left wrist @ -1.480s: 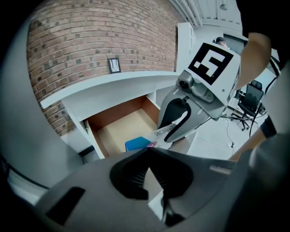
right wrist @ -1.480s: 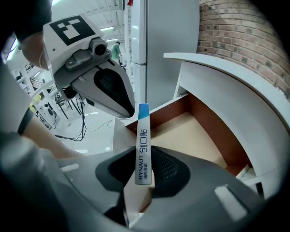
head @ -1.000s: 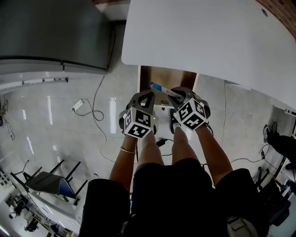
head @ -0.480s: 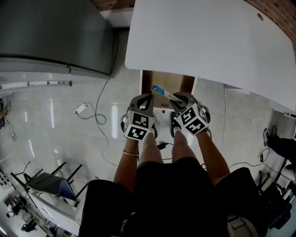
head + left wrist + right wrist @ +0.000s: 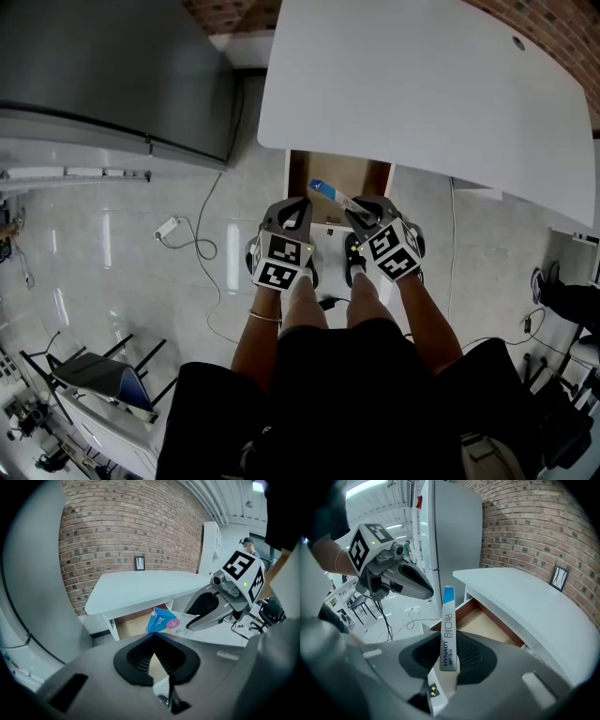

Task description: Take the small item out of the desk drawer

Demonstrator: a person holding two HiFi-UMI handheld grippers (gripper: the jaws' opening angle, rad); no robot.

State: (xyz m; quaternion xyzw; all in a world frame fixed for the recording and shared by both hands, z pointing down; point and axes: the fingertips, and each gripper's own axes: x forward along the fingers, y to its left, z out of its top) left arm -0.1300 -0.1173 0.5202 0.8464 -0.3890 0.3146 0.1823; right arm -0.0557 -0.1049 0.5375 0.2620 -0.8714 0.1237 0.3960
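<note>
Two claws: the left claw (image 5: 300,202) and the right claw (image 5: 366,217), at six o'clock in the head view. One small box (image 5: 332,194), blue and white. One open drawer (image 5: 358,172). One white tabletop (image 5: 422,84) at twelve o'clock. One grey cabinet (image 5: 103,66) at ten. One white power adapter (image 5: 167,226) at nine. One framed picture (image 5: 139,563) on the brick wall.

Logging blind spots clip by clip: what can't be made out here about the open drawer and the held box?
Head view: brown wooden desk drawer, near part covered by the left claw and right claw, far part by the white desk top; other contents cannot be told.
Right gripper view: slim white-and-blue cardboard box, lower end buried between the right claw's pads.
Head view: the box's print, too small to read.
</note>
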